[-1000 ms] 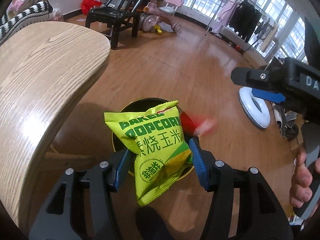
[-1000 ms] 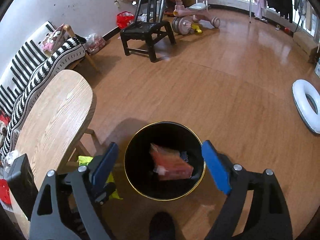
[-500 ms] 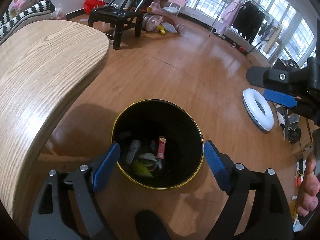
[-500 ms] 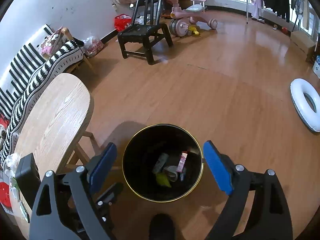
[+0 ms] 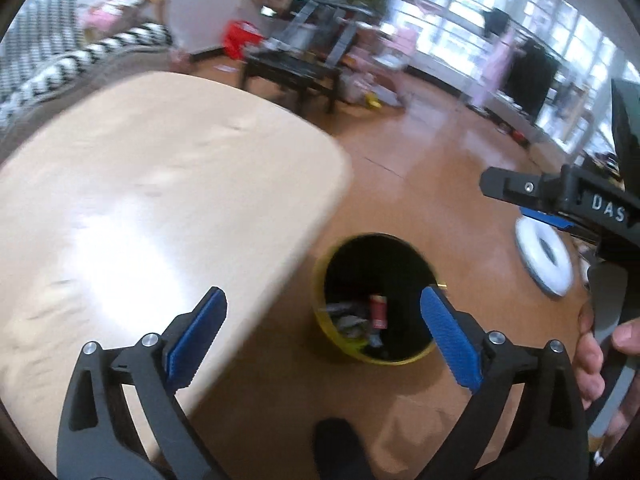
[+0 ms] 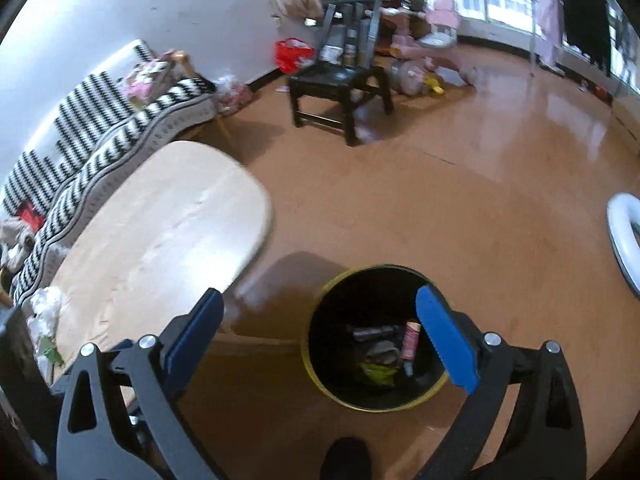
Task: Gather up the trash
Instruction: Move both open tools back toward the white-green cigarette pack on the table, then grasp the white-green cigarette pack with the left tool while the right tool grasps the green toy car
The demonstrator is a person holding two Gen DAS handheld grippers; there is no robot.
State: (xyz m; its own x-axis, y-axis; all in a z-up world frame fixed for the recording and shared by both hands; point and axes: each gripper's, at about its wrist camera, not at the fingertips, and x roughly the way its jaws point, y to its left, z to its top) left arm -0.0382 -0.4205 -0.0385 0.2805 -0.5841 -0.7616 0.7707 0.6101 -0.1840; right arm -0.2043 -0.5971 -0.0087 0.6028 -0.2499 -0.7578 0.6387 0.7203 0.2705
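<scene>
A black bin with a gold rim (image 5: 320, 320) stands on the wood floor beside the table. Inside lie a red packet (image 5: 378, 311), a green popcorn bag (image 6: 376, 372) and other scraps. My left gripper (image 5: 322, 300) hangs above and short of the bin, its jaws opening wide with nothing between the blue pads (image 5: 196, 336). In the right wrist view my right gripper (image 6: 319, 294) hovers over the same bin (image 6: 372, 292), jaws also opening and empty. The pink-red packet (image 6: 411, 340) leans against the bin's inner wall.
A pale wooden table (image 5: 140, 200) fills the left, with crumpled plastic (image 6: 44, 312) at its near end. A black chair (image 6: 340, 88), a striped sofa (image 6: 100, 120) and a white ring (image 5: 544, 256) stand around. A hand (image 5: 596, 356) holds the other gripper's handle.
The left gripper let go of the popcorn bag, which dropped into the bin with the red packet. Both grippers opened wider, rose and drew back; the table now fills more of the left view.
</scene>
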